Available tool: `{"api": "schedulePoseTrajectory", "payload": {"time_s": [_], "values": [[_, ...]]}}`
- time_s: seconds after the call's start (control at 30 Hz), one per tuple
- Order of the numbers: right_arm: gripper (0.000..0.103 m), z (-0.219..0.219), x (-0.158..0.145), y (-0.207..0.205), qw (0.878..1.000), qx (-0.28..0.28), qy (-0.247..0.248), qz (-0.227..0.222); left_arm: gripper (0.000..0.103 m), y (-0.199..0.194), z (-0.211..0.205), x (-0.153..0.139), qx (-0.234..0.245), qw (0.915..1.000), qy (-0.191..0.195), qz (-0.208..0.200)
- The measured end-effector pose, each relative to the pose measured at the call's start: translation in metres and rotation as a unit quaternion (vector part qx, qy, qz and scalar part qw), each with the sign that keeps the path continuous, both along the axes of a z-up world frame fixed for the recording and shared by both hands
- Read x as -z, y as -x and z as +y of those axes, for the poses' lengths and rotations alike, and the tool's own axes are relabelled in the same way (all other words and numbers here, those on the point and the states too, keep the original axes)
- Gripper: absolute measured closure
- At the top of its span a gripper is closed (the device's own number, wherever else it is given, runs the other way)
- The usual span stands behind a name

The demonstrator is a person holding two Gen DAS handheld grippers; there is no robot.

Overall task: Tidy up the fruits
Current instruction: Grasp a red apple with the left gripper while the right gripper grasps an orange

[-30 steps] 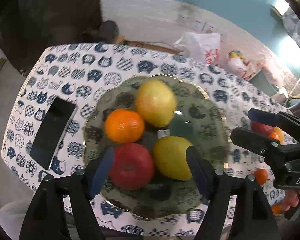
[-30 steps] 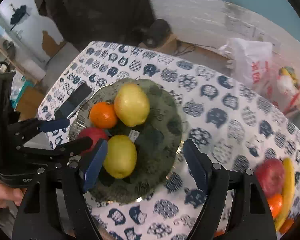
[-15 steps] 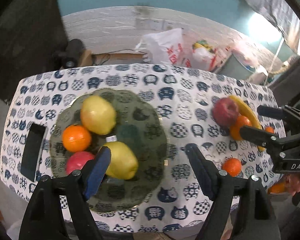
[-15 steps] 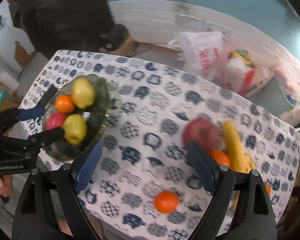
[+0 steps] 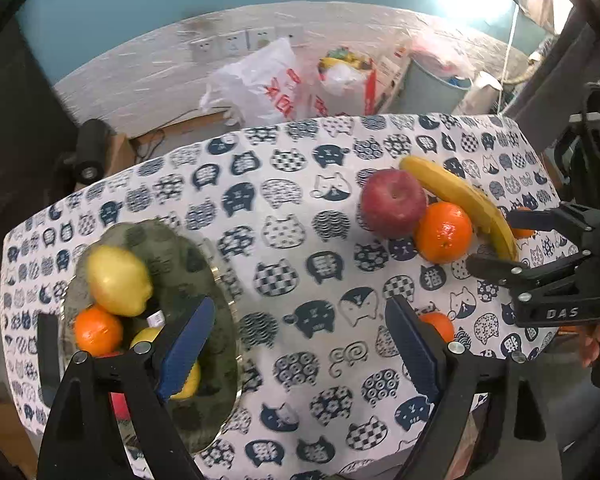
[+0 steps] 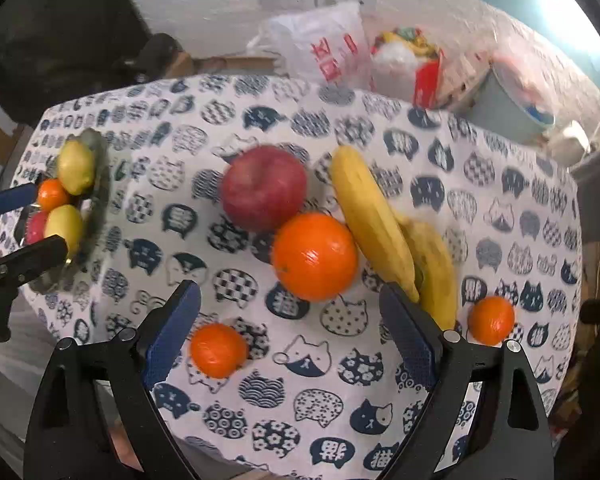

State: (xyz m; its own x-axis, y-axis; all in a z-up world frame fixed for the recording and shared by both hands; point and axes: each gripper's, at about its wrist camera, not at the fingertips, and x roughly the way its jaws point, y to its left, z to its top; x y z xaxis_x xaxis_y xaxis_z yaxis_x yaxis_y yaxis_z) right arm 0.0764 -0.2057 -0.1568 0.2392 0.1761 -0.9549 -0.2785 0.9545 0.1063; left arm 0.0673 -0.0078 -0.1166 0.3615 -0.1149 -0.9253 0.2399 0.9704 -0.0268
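A greenish glass plate [image 5: 180, 248] at the table's left holds two yellow fruits [image 5: 116, 280], an orange [image 5: 98, 330] and a partly hidden red apple. To the right a red apple [image 6: 264, 188], a large orange [image 6: 314, 256] and bananas [image 6: 372, 216] lie together on the cloth. Two small oranges [image 6: 218, 348] [image 6: 491, 320] lie nearer the front edge. My left gripper [image 5: 300, 340] hovers over bare cloth beside the plate, its jaws opening and nothing between them. My right gripper [image 6: 290, 320] stands open above the cloth just in front of the large orange, empty.
A dark phone [image 5: 48, 352] lies at the table's left edge beside the plate. Behind the table stand plastic bags [image 5: 268, 84] and a grey bin [image 5: 432, 84] against the wall. A cat-patterned cloth [image 5: 300, 240] covers the table.
Both grippers have swung right, away from the plate and toward the loose fruit. Their jaws stand wider than before. No fruit has moved.
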Motion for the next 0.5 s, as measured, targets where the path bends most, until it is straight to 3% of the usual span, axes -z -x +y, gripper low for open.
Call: {"api": "schedulePoseTrajectory", "payload": {"time_s": [0.3, 0.5], "values": [[0.013, -0.011, 0.038, -0.018, 0.999, 0.025, -0.004, 0.022, 0.014, -0.021, -0.016, 0.029, 0.020, 0.9996, -0.019, 0.011], [0.010, -0.003, 0.044, -0.024, 1.000, 0.021, 0.009, 0.017, 0.014, -0.032, -0.017, 0.043, 0.019, 0.9992, -0.020, 0.028]]}}
